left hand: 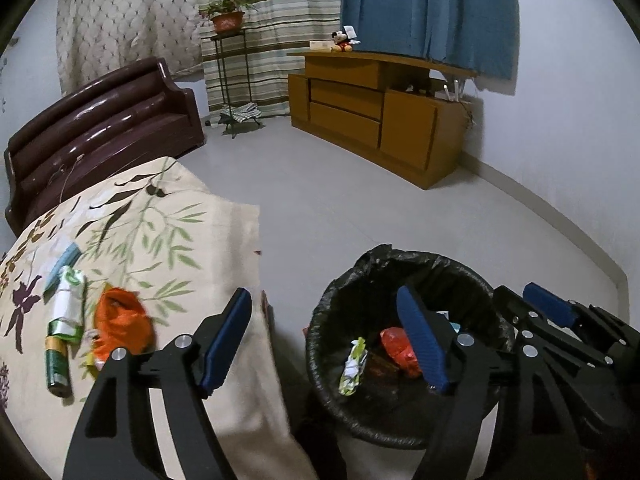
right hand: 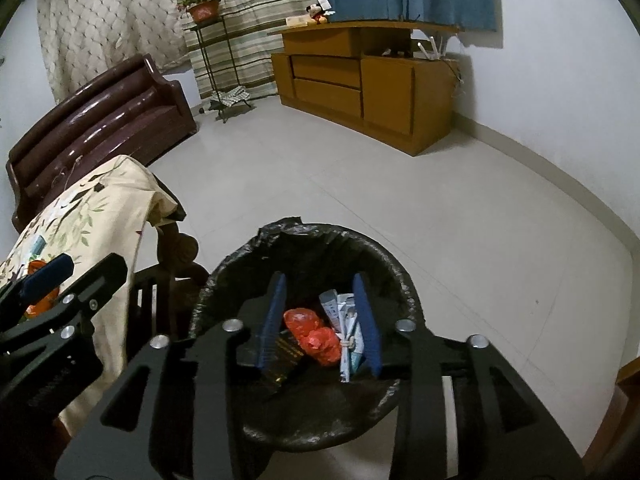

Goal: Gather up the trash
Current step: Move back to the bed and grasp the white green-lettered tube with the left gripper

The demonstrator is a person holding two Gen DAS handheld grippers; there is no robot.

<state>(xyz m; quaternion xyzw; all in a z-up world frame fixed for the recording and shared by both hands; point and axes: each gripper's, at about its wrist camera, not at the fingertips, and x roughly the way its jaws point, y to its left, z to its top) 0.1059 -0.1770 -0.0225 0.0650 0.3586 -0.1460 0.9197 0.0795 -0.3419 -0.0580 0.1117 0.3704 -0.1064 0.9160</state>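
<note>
Trash is split between two places: some already lies in the bin (right hand: pixel 304 336), and more waits on the table (left hand: pixel 168 248) to its left. Lined with a black bag, the bin stands on the floor close against the table's draped edge, presumably so pieces need only a short carry. Both grippers hang over its mouth, which fits a drop just made. The left gripper (left hand: pixel 324 340) has its jaws spread wide with nothing between them; a green-and-white wrapper (left hand: pixel 354 366) seems to lie or fall below them. The right gripper (right hand: pixel 324 324) is partly parted and grips nothing, though a pale wrapper (right hand: pixel 346 328) sits close by its right pad, and I cannot tell whether it touches. Inside lies a red plastic bag (right hand: pixel 316 334) and a dark packet (right hand: pixel 284 354). Left on the floral cloth are an orange bag (left hand: pixel 124 320), a green-and-white tube-like pack (left hand: pixel 66 332) and a small blue piece (left hand: pixel 64 262). The bin's bottom is too dark to read, and the near rim is hidden behind the grippers' frames.
</note>
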